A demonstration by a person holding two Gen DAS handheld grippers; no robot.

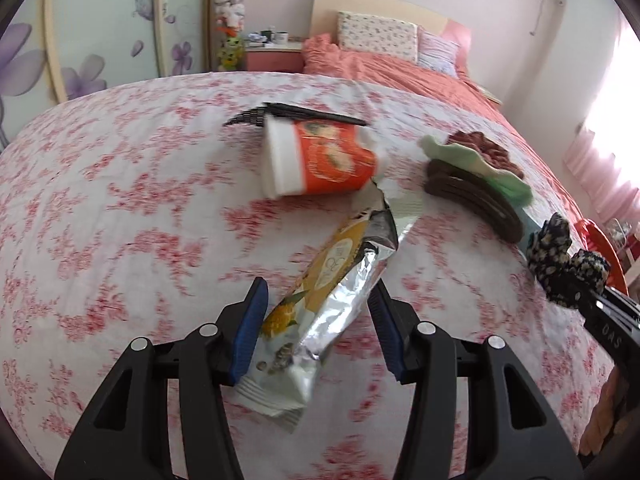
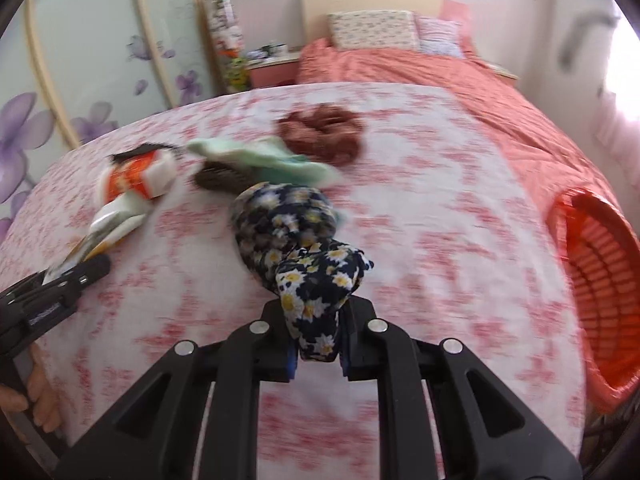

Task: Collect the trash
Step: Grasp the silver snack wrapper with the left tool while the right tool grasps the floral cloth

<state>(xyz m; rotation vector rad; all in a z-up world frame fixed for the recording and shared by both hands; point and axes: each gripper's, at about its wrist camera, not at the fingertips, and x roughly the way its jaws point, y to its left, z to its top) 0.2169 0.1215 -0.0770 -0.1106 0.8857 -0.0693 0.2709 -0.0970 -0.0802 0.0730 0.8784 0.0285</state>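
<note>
A torn yellow and silver snack wrapper [image 1: 340,268] sits between the blue pads of my left gripper [image 1: 319,286], which is shut on it just above the flowered bedspread. Beyond it an orange and white paper cup [image 1: 320,160] lies on its side, with a black comb [image 1: 296,114] behind it. My right gripper [image 2: 318,312] is shut on a dark scrunchie with a daisy print [image 2: 288,232], held over the bed. In the right wrist view the left gripper [image 2: 92,268] enters from the left with the wrapper [image 2: 108,228].
A mint-green cloth [image 2: 256,158], a dark brown brush [image 1: 472,200] and a brown scrunchie [image 2: 324,132] lie mid-bed. An orange slatted basket [image 2: 600,264] stands off the bed's right edge. Pillows and a nightstand are at the far end.
</note>
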